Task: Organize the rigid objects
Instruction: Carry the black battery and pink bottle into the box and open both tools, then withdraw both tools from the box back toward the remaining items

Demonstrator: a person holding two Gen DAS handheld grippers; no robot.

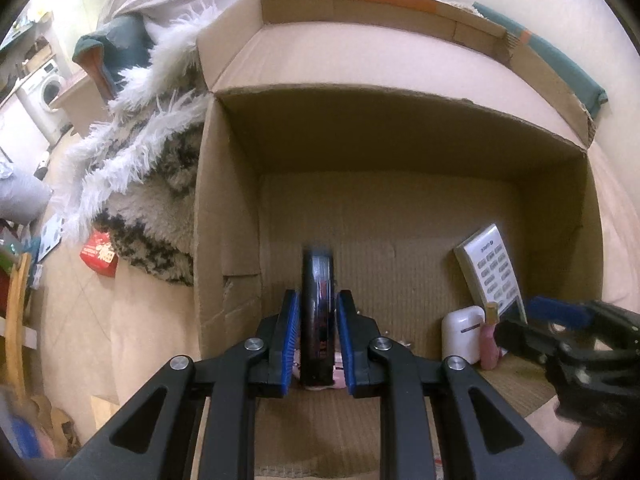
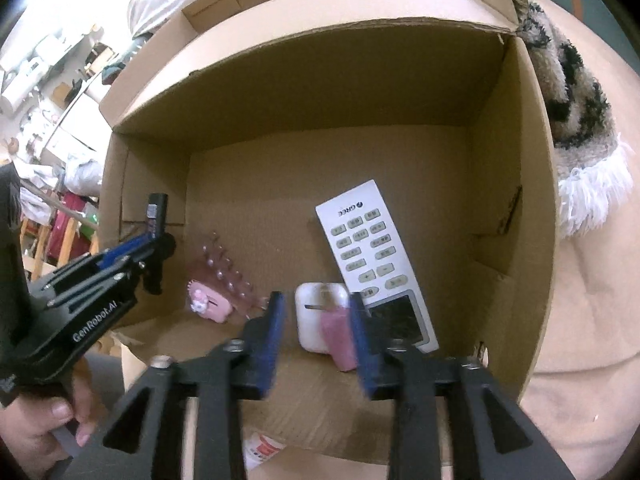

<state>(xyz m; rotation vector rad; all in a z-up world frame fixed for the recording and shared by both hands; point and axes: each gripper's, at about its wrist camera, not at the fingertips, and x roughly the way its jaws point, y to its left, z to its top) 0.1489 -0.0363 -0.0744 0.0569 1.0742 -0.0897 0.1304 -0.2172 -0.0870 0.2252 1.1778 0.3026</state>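
- Left gripper (image 1: 318, 312) clenched on the slim black bar (image 1: 317, 300) — lower it upright into the cardboard box (image 1: 224, 200).
- Right gripper (image 2: 318, 320) released; pink bottle (image 2: 340, 336) at one o'clock — lift clear.

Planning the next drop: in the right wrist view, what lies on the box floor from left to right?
Pink comb-like piece with the pink charm in front of it → white earbud case → pink tube → white remote.

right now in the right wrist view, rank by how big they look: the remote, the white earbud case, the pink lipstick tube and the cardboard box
1. cardboard box
2. remote
3. white earbud case
4. pink lipstick tube, though it looks close to the case in size, so these two are unsure.
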